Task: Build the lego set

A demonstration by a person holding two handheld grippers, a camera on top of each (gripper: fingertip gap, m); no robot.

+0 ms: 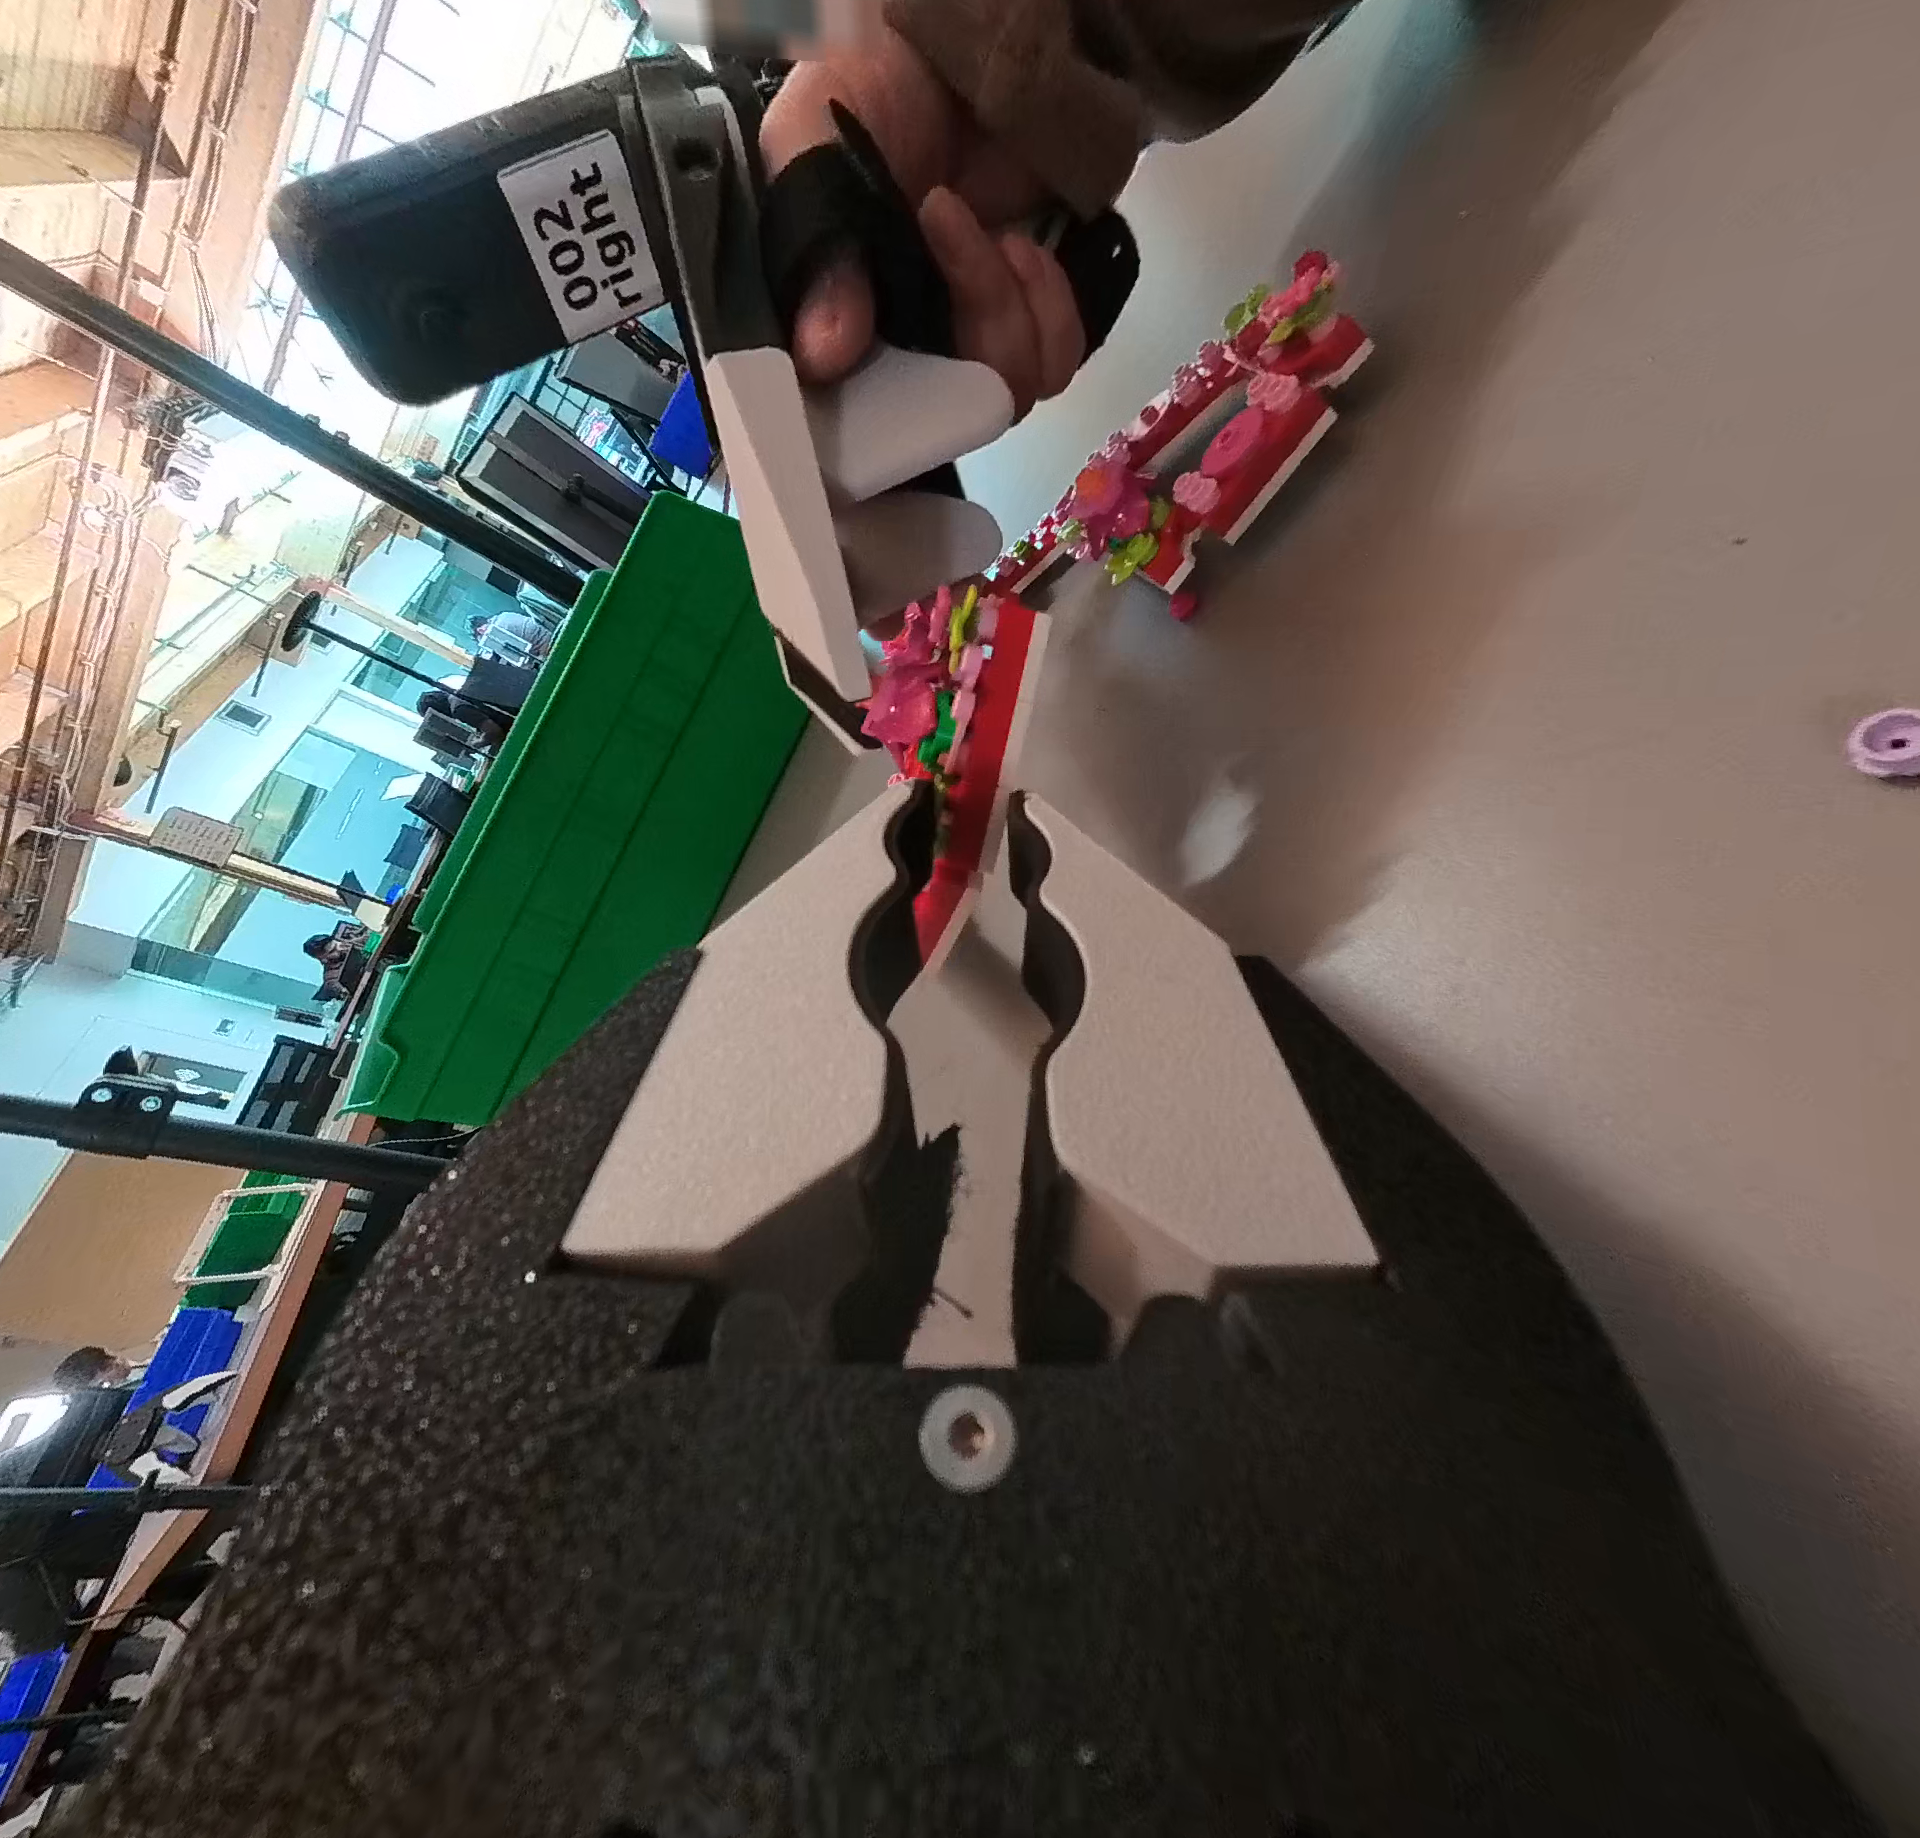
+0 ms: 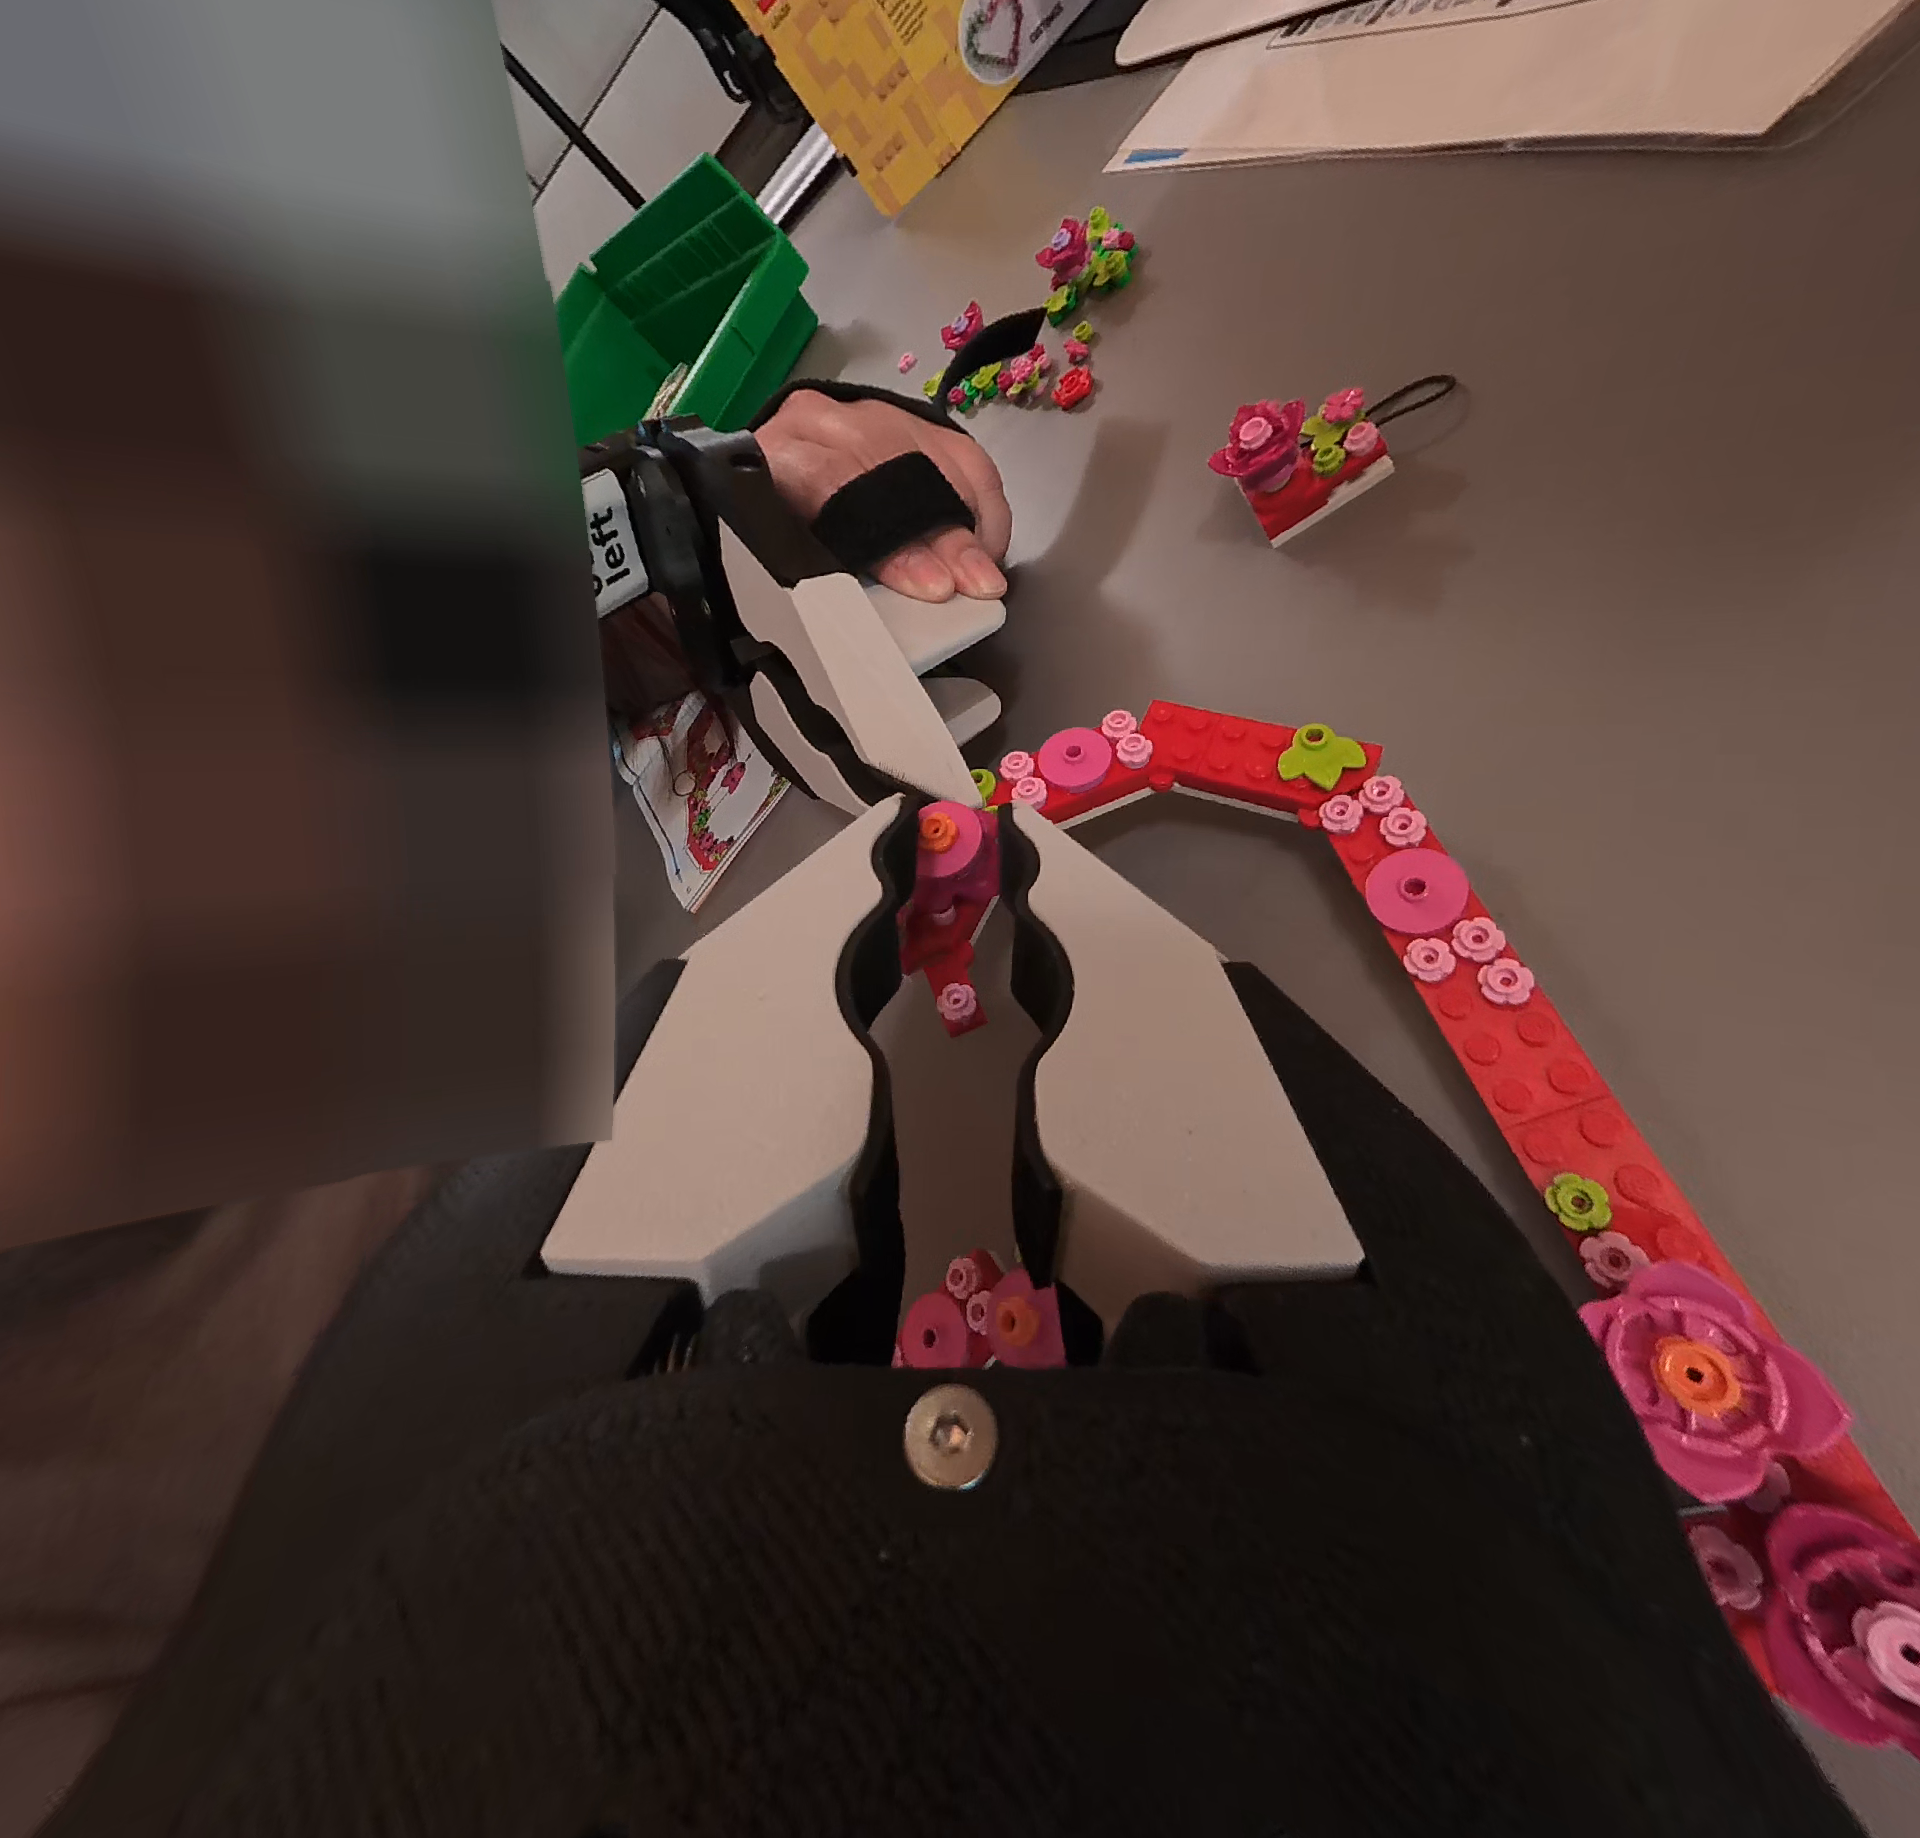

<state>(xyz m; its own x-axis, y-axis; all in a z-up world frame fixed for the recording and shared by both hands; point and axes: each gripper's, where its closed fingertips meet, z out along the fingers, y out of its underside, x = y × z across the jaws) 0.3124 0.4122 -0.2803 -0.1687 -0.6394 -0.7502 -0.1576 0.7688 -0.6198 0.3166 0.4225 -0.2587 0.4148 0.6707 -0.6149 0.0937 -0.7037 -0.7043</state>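
My left gripper (image 1: 961,824) is shut on the end of a red frame (image 1: 1003,739) with a white underside, held edge-on. In the right wrist view the same frame (image 2: 1226,749) runs right and down the table, studded with pink flowers. My right gripper (image 2: 956,820) is shut on a magenta flower (image 2: 951,853) with an orange centre on a small red plate. It holds this right at the frame's end, tip to tip with the left gripper (image 2: 940,775). In the left wrist view the right gripper (image 1: 862,723) comes down onto the flower cluster (image 1: 914,687).
A small flower sub-assembly (image 2: 1299,469) and a pile of loose flowers (image 2: 1049,344) lie farther back. A green bin (image 2: 686,313), a yellow box (image 2: 883,53), paper sheets (image 2: 1455,53) and a booklet (image 2: 707,822) border the area. A lavender round piece (image 1: 1886,744) lies alone. The grippers are tip to tip, or close to it.
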